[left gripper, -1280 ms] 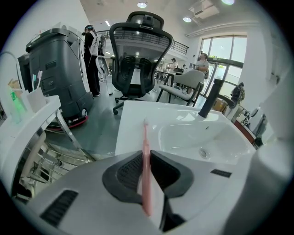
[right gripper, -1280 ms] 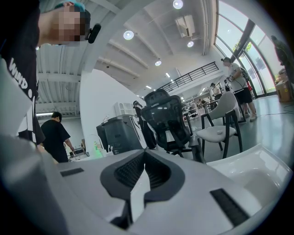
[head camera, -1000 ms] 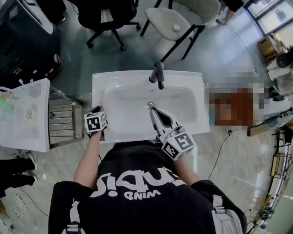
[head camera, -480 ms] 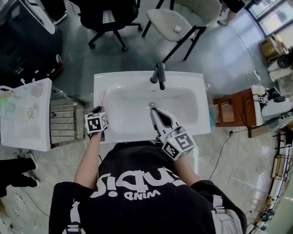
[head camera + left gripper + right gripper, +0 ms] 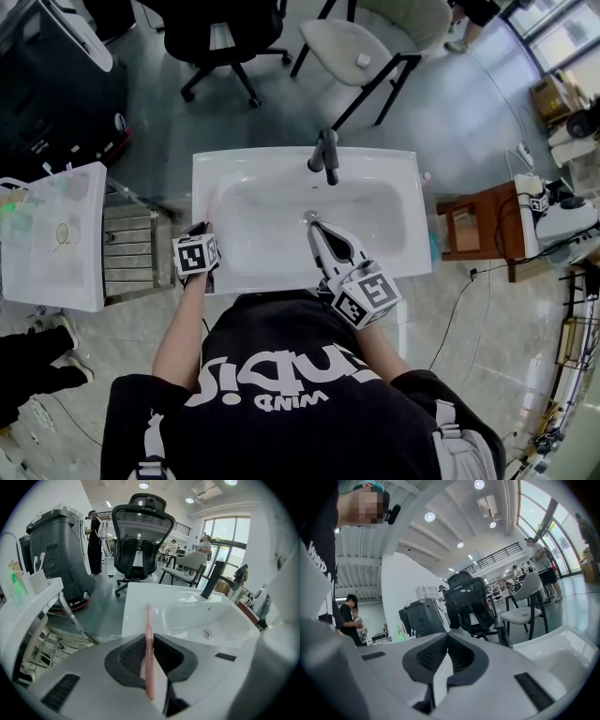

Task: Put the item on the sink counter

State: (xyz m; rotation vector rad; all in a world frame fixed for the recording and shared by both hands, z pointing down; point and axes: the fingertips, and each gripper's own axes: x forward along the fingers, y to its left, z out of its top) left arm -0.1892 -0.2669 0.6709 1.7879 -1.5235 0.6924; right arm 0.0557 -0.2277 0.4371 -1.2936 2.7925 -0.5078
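Jutting forward, the pink toothbrush [image 5: 147, 620] sits clamped in the left hand-held gripper [image 5: 148, 641].

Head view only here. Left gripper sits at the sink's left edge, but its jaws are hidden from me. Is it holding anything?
Observer: Yes. The left gripper view shows the left gripper with its jaws shut on a thin pink stick.
Operator: Which way does it point?
Observer: Straight ahead. Its tip is over the flat sink counter, left of the basin. I cannot tell whether it touches.
Operator: Right gripper?
Observer: The right gripper view shows the right gripper with its jaws together and nothing between them.
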